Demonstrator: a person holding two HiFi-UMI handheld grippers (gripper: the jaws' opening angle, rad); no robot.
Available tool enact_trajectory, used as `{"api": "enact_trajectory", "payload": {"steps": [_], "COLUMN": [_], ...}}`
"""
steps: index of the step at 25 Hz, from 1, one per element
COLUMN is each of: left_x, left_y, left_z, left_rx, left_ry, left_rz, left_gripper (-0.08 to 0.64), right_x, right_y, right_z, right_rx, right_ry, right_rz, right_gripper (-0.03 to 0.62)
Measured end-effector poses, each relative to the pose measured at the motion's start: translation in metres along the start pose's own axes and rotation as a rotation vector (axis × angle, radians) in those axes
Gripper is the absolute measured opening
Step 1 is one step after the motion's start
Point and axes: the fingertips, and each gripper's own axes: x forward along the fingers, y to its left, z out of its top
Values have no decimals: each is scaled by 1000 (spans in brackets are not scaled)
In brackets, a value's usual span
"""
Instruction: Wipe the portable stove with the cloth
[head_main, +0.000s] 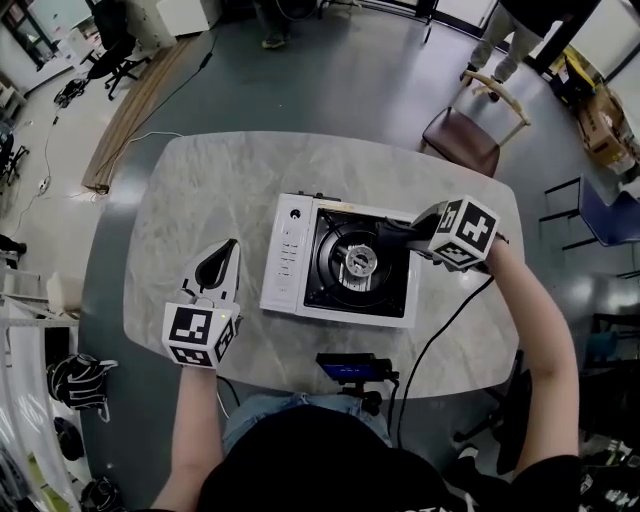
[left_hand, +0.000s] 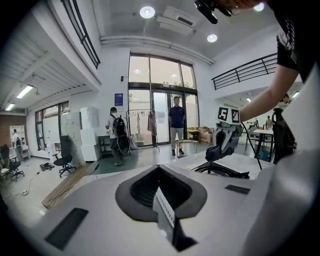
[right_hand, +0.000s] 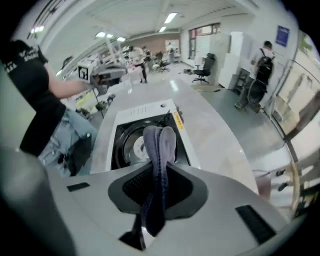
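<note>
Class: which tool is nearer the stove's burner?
Right. The right tool, gripping the cloth, is over the stove beside the burner; the left tool is off the stove's left side.

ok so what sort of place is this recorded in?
Probably an open office or lab hall, not a kitchen: the portable stove sits on a stone-look table, with an office chair, glass entrance doors and a mezzanine railing around.
</note>
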Motion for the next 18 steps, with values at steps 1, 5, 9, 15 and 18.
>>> {"api": "enact_trajectory", "payload": {"steps": [1, 5, 9, 15, 18], "left_x": [1, 5, 9, 13, 14], "left_y": [1, 2, 1, 0, 1], "left_z": [1, 7, 12, 14, 15], "left_rx": [-2, -16, -20, -25, -29], "left_ry": [-5, -29, -49, -60, -64], "left_rz": [-4, -20, -44, -69, -75], "left_gripper": [11, 11, 11, 11, 11], "right_x": [-2, -5, -10, -8, -6], "right_y": [1, -13, -37, -62, -67], "right_z": [6, 25, 36, 7, 5], "right_rx": [83, 499, 1052, 1408, 1603], "right_ry": [-55, -300, -613, -709, -808], "right_rz": [1, -59, -83, -437, -477], "right_gripper": [72, 72, 72, 72, 72]}}
